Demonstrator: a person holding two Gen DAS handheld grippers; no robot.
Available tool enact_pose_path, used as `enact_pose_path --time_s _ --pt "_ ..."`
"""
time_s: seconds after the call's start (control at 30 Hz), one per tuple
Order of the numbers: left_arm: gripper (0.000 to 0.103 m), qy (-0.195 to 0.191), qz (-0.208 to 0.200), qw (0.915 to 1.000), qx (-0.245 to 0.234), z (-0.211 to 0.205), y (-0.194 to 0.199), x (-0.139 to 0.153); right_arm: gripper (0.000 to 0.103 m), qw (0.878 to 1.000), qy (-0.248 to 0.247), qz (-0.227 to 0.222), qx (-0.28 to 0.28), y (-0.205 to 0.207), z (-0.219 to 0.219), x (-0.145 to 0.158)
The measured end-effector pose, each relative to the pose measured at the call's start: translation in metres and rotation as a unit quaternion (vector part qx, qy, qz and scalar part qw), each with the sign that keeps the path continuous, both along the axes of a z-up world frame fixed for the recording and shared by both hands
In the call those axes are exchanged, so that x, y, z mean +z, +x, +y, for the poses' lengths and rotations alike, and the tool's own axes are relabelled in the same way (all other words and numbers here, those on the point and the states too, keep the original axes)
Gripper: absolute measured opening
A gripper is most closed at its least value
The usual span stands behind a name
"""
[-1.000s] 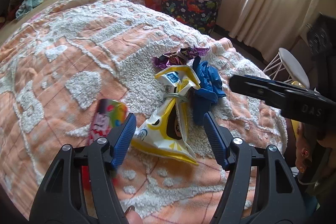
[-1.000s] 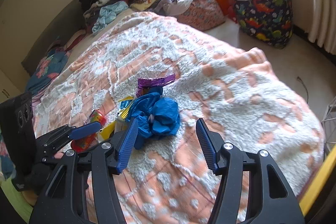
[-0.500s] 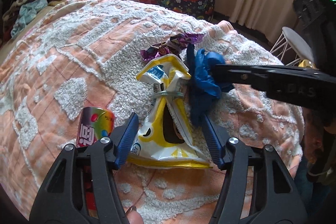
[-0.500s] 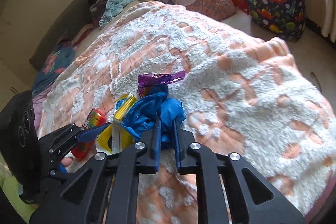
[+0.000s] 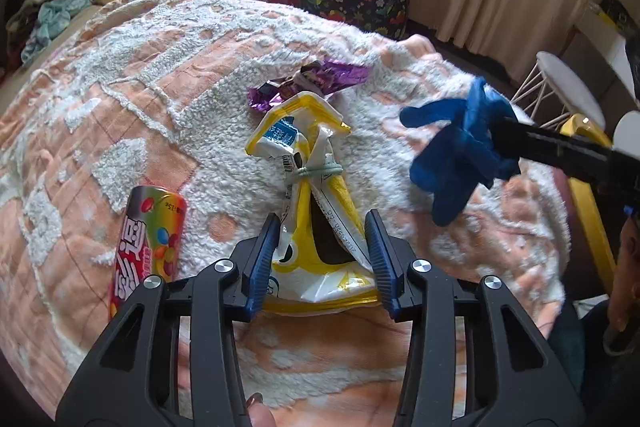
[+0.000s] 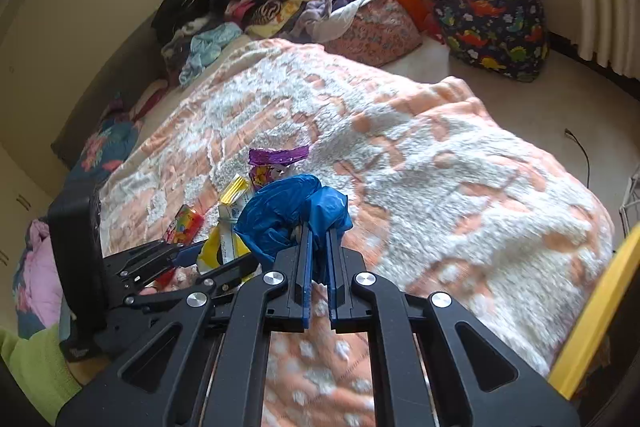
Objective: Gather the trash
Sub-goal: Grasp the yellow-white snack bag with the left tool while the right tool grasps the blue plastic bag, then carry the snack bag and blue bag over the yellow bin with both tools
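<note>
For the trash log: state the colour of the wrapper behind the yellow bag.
Shiny purple wrapper, clearest in left wrist view.

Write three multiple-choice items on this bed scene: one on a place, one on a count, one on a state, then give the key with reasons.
1. Where does the colourful cylindrical candy tube lie, in the left wrist view?
A. Left of the yellow and white snack bag
B. On top of the purple foil wrapper
C. Inside the dinosaur-print fabric basket

2. How many pieces of trash rest on the peach and white fluffy blanket?
A. One
B. Three
C. Five

3. What is the right claw doing?
A. Standing wide open
B. Clamped on the crumpled blue plastic glove
C. Clamped on a cup

Key: 1 A, the tube lies on the blanket beside the bag's left edge. 2 B, tube, bag and wrapper; the glove hangs lifted. 3 B, the pads pinch the glove.
</note>
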State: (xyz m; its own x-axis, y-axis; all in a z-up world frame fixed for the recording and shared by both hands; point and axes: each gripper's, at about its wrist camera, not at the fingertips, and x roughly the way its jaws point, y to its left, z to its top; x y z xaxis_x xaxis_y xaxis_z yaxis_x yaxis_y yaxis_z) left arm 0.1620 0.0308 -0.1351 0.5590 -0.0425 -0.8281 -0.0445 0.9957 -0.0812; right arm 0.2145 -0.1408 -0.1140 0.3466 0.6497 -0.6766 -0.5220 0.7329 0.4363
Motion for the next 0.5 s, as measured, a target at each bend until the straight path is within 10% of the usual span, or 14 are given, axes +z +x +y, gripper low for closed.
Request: enact_pose_path --time_s 0.5 --pt "0.036 -0.038 -0.063 0.9959 -0.052 -0.062 0.004 0.047 0.006 0.997 0.014 -0.034 -0.066 -0.028 -0.076 0.029"
